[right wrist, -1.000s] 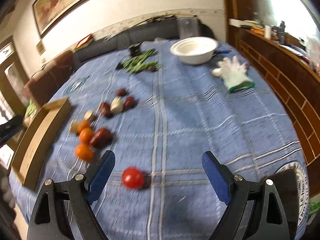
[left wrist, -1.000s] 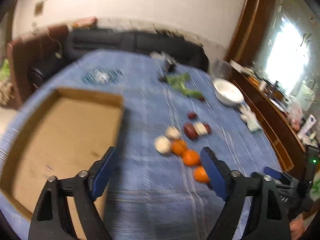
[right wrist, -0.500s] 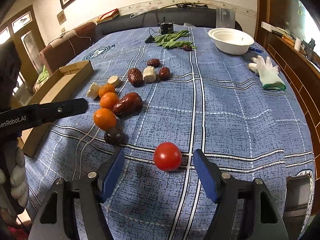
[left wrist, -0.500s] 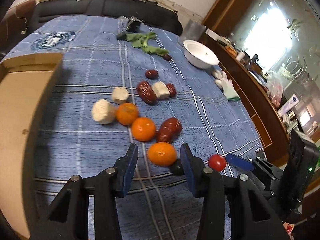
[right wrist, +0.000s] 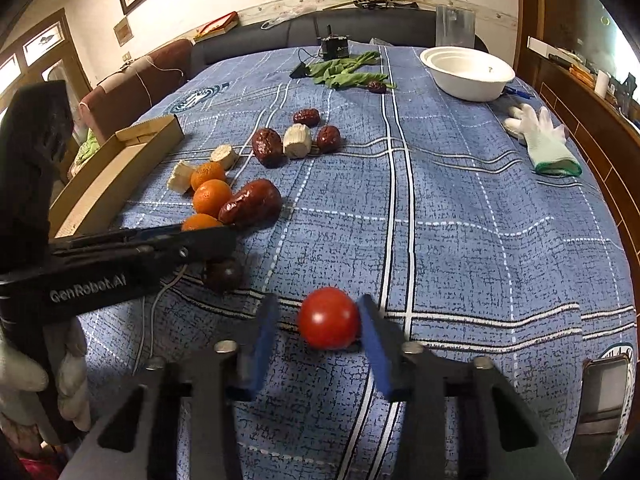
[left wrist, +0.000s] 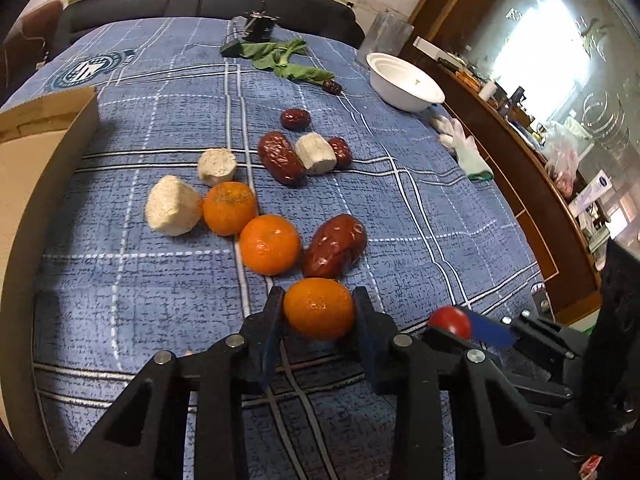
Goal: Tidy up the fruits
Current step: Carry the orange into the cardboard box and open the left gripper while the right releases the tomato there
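My left gripper (left wrist: 318, 308) is shut on an orange mandarin (left wrist: 319, 309) at the near end of a row of fruit on the blue checked tablecloth. Two more mandarins (left wrist: 270, 244) lie just beyond it, with red dates (left wrist: 335, 246) and white root pieces (left wrist: 173, 211). My right gripper (right wrist: 316, 322) has its jaws around a red tomato (right wrist: 329, 318); the right pad touches it, a small gap shows on the left. A dark round fruit (right wrist: 223, 274) lies left of the tomato, partly under the left gripper's finger (right wrist: 140, 242).
A cardboard box (left wrist: 36, 184) stands at the left table edge. A white bowl (right wrist: 468, 72), green leaves (right wrist: 344, 70), a white glove (right wrist: 540, 136) and a small black device (right wrist: 334, 46) lie at the far side. A sofa runs behind the table.
Both grippers moved down and forward and narrowed. The left one closed onto the nearest mandarin. The right one closed in around the tomato.
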Tool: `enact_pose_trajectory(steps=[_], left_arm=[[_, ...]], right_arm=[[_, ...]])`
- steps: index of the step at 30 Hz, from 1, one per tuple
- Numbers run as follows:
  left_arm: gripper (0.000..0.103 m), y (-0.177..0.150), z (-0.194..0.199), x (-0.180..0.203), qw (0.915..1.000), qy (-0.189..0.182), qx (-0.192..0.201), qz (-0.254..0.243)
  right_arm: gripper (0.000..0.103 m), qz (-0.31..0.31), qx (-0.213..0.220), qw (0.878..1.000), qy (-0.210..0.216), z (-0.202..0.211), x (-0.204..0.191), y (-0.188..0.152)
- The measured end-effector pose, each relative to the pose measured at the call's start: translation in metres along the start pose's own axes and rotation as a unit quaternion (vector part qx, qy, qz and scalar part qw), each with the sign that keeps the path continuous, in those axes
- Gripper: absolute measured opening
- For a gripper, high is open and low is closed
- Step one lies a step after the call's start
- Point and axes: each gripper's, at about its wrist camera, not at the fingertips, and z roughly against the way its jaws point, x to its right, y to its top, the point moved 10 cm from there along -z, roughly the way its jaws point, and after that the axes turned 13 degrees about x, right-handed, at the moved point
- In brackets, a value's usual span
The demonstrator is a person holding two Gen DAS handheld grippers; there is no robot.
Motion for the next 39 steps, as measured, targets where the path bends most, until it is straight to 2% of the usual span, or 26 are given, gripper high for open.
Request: enact_pose_trajectory(steps=[9,14,19,23,29,34,39], left_arm=[[0.032,0.024,0.046,-0.013,0.9979,0.027,0.056,-0.018],[0.033,0.04,0.084,-0.042,0.9941,0.055,0.093,-0.008],[0.033,0.05,0.13,-0.097,0.985,0.118,0.126,0.004],[0.033,0.05,0.163,-0.146,0.9734,0.181,0.14,0.014],[0.033,0.034,0.196,-0.215,0.9564,0.256,0.138,0.032],[0.033,0.013,0.201,-0.251,0.9515,0.278,0.117,0.06],[0.033,-0.001,0.198,-0.266,0.9501,0.283,0.105,0.078]], right_arm=[[0.032,-0.005,0.015,1.0,0.003,0.014,-0.007,0.007],[0.032,0.013,0.037,0.999,0.017,0.032,-0.033,0.025],[0.032,0.044,0.053,0.995,0.068,0.043,-0.09,0.05],[0.032,0.073,0.058,0.988,0.121,0.044,-0.15,0.066],[0.033,0.127,0.049,0.974,0.181,0.024,-0.24,0.065],[0.033,0.149,0.026,0.968,0.202,-0.006,-0.289,0.046],[0.033,0.158,-0.001,0.965,0.21,-0.035,-0.314,0.026]])
